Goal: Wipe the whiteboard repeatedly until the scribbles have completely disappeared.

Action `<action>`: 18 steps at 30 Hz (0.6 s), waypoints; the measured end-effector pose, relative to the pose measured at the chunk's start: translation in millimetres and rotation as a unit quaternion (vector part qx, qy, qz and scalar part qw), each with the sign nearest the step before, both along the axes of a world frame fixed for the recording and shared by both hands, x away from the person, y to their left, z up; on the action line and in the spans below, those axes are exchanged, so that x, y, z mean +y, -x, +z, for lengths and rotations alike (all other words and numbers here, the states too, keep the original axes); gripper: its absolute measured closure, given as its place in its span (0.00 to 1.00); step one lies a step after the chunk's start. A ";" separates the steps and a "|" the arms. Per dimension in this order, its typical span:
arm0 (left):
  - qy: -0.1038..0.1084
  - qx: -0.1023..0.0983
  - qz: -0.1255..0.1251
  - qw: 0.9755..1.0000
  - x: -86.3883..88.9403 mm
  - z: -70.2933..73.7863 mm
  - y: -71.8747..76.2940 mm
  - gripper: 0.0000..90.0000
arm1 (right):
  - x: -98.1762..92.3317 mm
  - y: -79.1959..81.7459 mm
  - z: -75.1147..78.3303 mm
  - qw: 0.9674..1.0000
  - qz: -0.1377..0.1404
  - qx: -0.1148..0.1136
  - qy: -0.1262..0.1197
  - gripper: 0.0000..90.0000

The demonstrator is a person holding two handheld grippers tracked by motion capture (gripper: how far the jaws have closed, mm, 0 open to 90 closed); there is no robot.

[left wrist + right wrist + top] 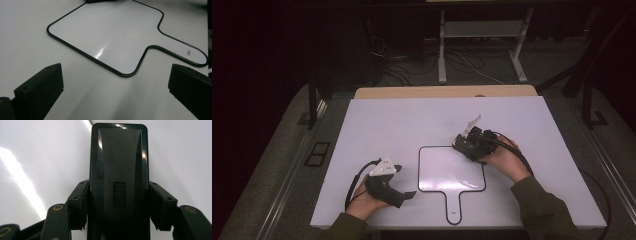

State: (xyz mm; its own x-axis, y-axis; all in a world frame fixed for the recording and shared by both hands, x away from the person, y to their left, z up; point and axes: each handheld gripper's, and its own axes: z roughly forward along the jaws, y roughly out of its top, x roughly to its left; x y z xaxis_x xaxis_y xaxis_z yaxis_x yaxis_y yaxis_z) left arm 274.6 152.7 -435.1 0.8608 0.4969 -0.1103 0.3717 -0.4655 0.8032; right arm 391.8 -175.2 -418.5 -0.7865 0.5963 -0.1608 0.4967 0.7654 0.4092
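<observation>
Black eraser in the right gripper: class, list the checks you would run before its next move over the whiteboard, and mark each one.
1. Right gripper shut on the black eraser: ok.
2. Eraser centred between the jaws: ok.
3. Eraser at the whiteboard's far right corner: ok.
4. Eraser touching the board: cannot tell.
5. Left gripper open, off the board: ok.
6. Marks on the board to wipe: not ok, none visible.

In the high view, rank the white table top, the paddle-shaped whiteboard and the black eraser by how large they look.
1. White table top, the largest.
2. Paddle-shaped whiteboard, lying on it.
3. Black eraser, clamped in the right gripper at the whiteboard's far right corner; partly hidden, yet plainly the smallest.
</observation>
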 end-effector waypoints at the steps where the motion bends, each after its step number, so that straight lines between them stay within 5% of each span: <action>1: -0.001 0.000 -0.001 1.000 0.1 -0.1 -0.3 0.00 | -4.0 -1.3 0.2 1.000 -0.010 0.001 0.001 0.43; 6: -0.003 0.000 -0.002 1.000 -0.7 -0.1 -0.3 0.00 | -11.0 -3.0 -0.1 1.000 -0.018 0.004 -0.003 0.43; 14: 0.001 0.001 -0.002 1.000 -0.5 0.2 0.1 0.00 | 12.9 13.0 -0.1 0.999 0.035 0.021 -0.017 0.43; 18: -0.001 0.000 -0.003 1.000 -0.1 0.4 0.2 0.00 | 4.1 9.0 -0.6 1.000 0.019 0.016 -0.017 0.43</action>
